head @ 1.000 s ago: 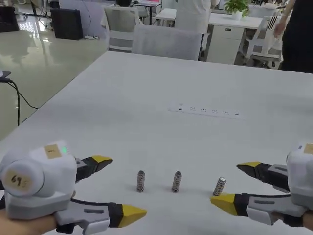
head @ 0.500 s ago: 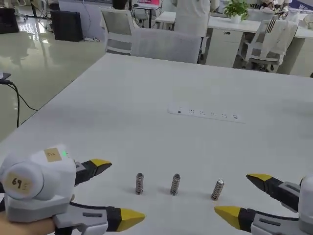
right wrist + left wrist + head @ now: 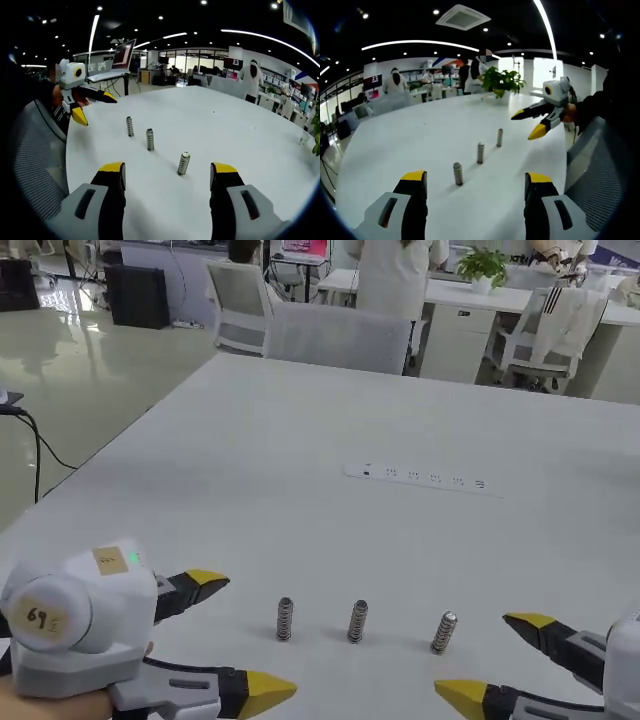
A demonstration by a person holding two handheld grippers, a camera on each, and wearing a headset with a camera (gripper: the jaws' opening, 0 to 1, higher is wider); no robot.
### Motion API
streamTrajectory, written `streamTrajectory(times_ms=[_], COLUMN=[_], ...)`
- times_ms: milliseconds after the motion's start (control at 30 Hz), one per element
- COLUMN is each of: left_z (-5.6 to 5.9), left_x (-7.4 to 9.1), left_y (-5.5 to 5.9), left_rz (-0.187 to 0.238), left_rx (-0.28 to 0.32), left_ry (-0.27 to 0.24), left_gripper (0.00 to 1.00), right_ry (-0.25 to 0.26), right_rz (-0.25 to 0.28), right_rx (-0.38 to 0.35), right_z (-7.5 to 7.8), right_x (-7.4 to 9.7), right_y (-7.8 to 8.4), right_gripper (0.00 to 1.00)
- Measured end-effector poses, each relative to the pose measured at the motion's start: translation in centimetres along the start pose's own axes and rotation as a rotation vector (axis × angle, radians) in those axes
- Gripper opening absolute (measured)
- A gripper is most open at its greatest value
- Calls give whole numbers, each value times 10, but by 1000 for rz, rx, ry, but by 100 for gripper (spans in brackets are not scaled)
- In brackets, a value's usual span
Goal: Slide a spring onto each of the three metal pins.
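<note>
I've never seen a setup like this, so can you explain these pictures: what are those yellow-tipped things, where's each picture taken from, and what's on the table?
A person holds two hand tools, the left gripper and the right gripper, each with two yellow-tipped fingers. The rectangular picture comes from a headset camera; the round ones from cameras on each gripper. On the white table stand three spring-covered pins, with a power strip beyond. Both grippers are open, holding nothing.
</note>
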State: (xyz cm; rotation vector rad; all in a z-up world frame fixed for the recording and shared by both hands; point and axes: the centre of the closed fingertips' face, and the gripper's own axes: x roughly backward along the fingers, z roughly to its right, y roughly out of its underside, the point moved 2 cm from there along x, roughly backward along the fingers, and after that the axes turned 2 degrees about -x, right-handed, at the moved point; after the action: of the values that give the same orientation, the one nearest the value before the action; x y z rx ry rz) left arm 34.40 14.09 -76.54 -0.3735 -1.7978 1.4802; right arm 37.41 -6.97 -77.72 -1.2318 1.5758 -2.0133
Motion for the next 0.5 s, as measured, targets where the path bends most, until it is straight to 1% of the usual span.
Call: streamTrajectory(times_ms=[400, 500], left_z=[1, 2], left_x=[0, 0], left_y=[0, 1], left_rz=[-4, -6], left_rx=[-6, -7], left_ry=[-1, -1], left_gripper=[76, 76], right_ry=[-3, -4], right_rz=[-11, -6], right_rx=[10, 12], right_z=[-1, -2], right_x=[-1, -1], right_y=[3, 2], right_gripper=[69, 69])
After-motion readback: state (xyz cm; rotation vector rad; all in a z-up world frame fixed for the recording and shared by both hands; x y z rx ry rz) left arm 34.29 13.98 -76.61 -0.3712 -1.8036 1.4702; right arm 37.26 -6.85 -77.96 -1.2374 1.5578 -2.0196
